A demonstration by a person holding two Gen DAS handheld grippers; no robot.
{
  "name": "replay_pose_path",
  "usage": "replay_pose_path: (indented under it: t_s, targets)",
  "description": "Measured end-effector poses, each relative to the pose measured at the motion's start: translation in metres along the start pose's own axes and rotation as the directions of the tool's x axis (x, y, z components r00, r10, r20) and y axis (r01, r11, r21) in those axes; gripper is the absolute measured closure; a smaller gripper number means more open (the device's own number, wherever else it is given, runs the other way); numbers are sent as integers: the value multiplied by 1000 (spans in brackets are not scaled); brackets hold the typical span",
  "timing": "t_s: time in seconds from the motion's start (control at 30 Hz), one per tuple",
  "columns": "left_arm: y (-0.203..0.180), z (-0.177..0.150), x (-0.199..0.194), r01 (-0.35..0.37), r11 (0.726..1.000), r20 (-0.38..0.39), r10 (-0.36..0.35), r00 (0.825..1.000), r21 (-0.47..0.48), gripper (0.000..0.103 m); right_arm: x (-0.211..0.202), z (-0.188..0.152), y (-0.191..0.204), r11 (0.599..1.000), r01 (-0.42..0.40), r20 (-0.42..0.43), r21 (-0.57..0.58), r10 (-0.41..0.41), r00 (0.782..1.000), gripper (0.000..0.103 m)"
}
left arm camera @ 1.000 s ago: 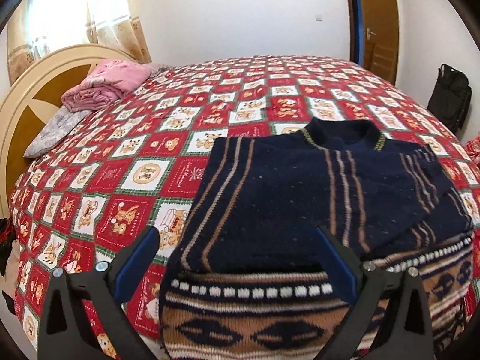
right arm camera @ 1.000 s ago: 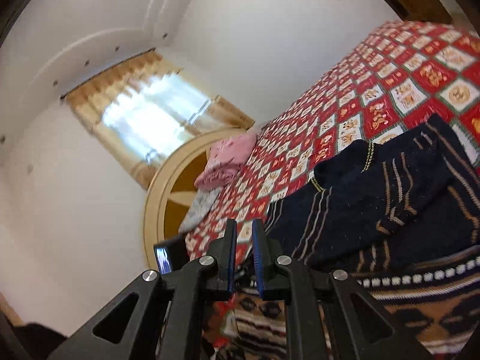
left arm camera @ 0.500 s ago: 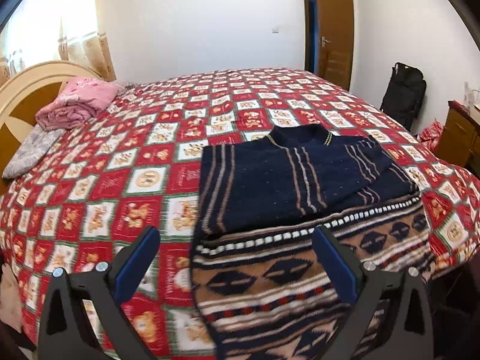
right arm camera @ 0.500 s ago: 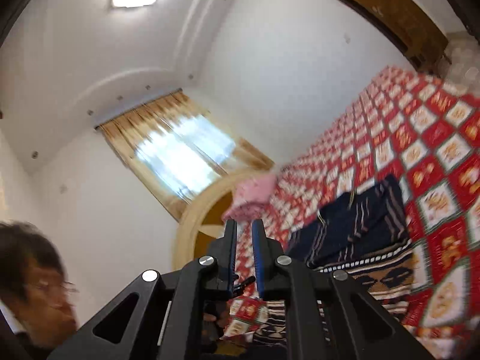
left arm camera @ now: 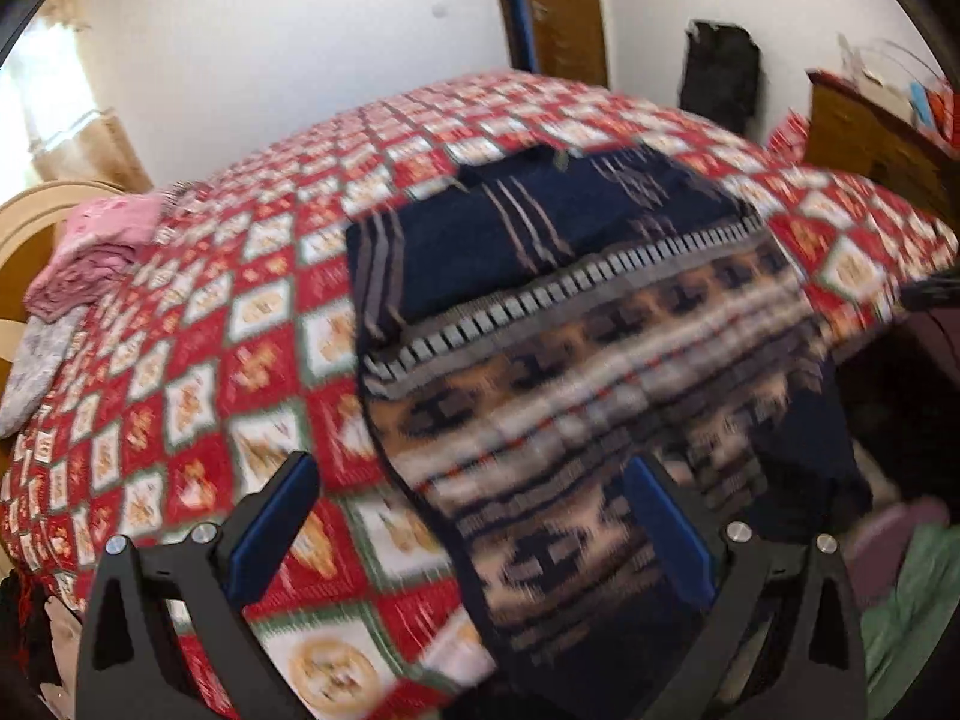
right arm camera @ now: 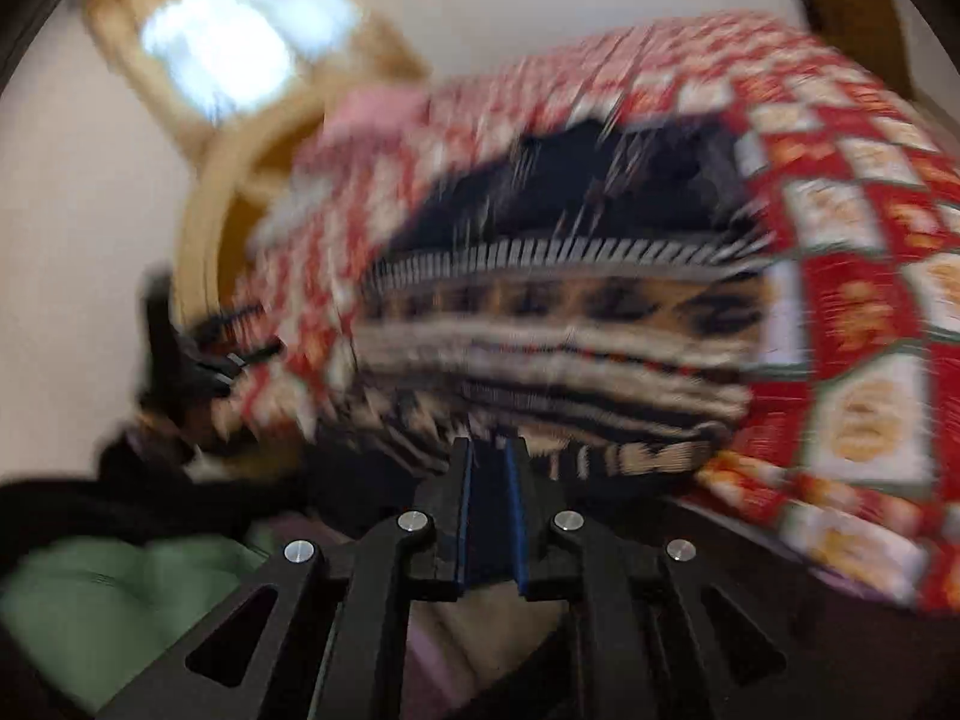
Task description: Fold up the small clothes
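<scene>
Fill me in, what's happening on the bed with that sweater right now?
A person works a gripper in each hand over a patterned sweater lying on the red checked bedspread, its sleeves folded in and its hem hanging off the near edge. The left gripper is wide open above the hem, gripping nothing. The right gripper is shut and empty, near the hem. Both views are motion-blurred.

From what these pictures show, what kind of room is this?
Most likely a home bedroom: a wide bed under a red patterned quilt, a curved wooden headboard near a curtained window, and a wooden door.
</scene>
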State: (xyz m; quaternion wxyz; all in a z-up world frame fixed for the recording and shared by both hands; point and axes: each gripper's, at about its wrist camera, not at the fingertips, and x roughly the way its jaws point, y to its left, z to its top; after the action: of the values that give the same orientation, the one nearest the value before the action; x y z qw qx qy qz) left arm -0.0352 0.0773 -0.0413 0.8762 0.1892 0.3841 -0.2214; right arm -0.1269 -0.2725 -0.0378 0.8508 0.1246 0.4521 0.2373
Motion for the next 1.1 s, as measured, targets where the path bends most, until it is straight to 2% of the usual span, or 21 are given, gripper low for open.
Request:
replay_pose_path:
  t_s: [0.03,0.13,0.23,0.3,0.33,0.37,0.4,0.43,0.47,0.63,0.73,0.77,0.8,0.87,0.93,1.03,1.1]
  targets:
    - [-4,-9,4,12,1000,-26,-12,1000,3,0,24,4,5,998,31,-63,-58,-35,997,92]
    - [-7,-31,12,38,999,-72,-39,997,-9,0,69,10,12,975,86,-161,-205,-120,980,92]
    - [-10,-41,21,70,997,-106,-72,992,-19,0,101,17,22,927,105,-256,-361,-207,944,92]
    - [-13,-42,24,64,998,-115,-65,991,-15,0,113,16,24,898,78,-300,-434,-226,927,92]
    - [-14,-41,25,64,998,-114,-65,991,-16,0,121,15,28,876,41,-339,-480,-229,912,88]
    - [-14,-41,25,69,997,-113,-71,991,-21,0,125,12,30,861,24,-362,-509,-239,901,69]
    - [-15,-41,24,73,997,-112,-75,991,-25,0,130,11,32,843,10,-378,-538,-252,891,55]
    - [-14,-41,25,73,997,-112,-76,991,-26,0,135,10,34,831,-6,-393,-556,-257,883,32]
    - [-14,-41,24,71,997,-111,-73,991,-24,0,140,8,35,827,-28,-415,-561,-252,874,25]
    - [-10,-40,24,73,997,-108,-77,991,-35,0,159,-1,34,803,-92,-514,-588,-284,809,25]
    - [-7,-40,23,52,998,-104,-55,993,-31,0,160,1,27,815,-114,-542,-568,-266,797,28]
    - [-4,-39,22,48,998,-101,-52,994,-36,0,159,1,27,813,-114,-543,-571,-269,796,38]
    - [-1,-39,20,45,998,-97,-49,994,-42,0,156,-1,28,807,-115,-541,-580,-276,794,44]
    - [6,-38,16,32,998,-83,-36,996,-53,0,147,-6,31,792,-119,-529,-599,-280,802,76]
    - [13,-36,13,16,998,-72,-21,997,-65,0,136,-13,32,787,-111,-521,-607,-289,803,84]
    - [26,-33,8,-13,996,-52,8,999,-93,0,116,-23,36,762,-80,-484,-642,-323,813,87]
    - [34,-31,5,-34,994,-40,30,999,-108,0,99,-21,35,774,-62,-451,-630,-300,841,88]
